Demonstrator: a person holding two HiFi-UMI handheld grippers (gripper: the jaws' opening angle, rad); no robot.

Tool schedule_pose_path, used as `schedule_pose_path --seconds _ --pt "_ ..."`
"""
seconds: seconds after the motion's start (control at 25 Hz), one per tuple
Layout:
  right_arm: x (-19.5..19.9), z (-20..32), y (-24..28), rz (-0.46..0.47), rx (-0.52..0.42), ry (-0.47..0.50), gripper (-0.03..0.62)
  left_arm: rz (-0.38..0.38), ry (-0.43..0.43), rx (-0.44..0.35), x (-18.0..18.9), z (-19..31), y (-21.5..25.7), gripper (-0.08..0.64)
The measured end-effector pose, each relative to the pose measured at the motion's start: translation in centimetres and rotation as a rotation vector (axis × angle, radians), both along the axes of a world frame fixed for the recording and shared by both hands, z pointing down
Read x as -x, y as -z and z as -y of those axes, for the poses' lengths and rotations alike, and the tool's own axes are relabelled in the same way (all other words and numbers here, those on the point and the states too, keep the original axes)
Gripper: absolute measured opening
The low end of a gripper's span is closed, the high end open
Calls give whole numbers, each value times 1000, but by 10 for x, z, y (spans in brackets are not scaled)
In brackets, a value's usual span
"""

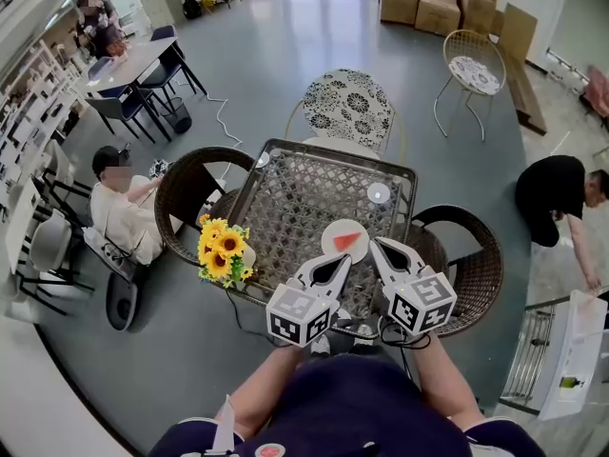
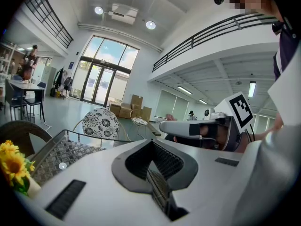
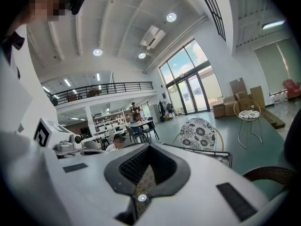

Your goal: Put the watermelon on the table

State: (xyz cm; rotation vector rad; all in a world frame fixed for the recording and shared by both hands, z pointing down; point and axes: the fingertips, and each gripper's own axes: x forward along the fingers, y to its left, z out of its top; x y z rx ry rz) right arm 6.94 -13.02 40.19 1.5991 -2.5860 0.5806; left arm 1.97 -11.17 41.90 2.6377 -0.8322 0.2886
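A red watermelon slice (image 1: pixel 348 240) lies on a round white plate (image 1: pixel 330 237) near the front edge of the lattice-topped table (image 1: pixel 285 174). My left gripper (image 1: pixel 341 259) hovers at the plate's near rim with its jaws together and nothing in them. My right gripper (image 1: pixel 375 245) is just right of the plate, also shut and empty. In the left gripper view its own jaws (image 2: pixel 151 141) meet at the tip, and the right gripper (image 2: pixel 188 126) shows beside them. The right gripper view looks over its shut jaws (image 3: pixel 149 146); the slice is hidden in both gripper views.
A sunflower bunch (image 1: pixel 224 248) stands at the table's front left corner and a small white disc (image 1: pixel 379 193) lies on the far right. Wicker chairs (image 1: pixel 190 188) (image 1: pixel 476 265) flank the table, a patterned chair (image 1: pixel 348 105) stands behind. One person sits left (image 1: pixel 119 212), another bends right (image 1: pixel 557 193).
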Motion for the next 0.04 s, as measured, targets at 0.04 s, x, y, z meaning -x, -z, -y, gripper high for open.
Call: schedule_pose_path --seconds 0.04 --pt "1 0 1 -2 -1 0 3 1 -1 0 1 0 0 5"
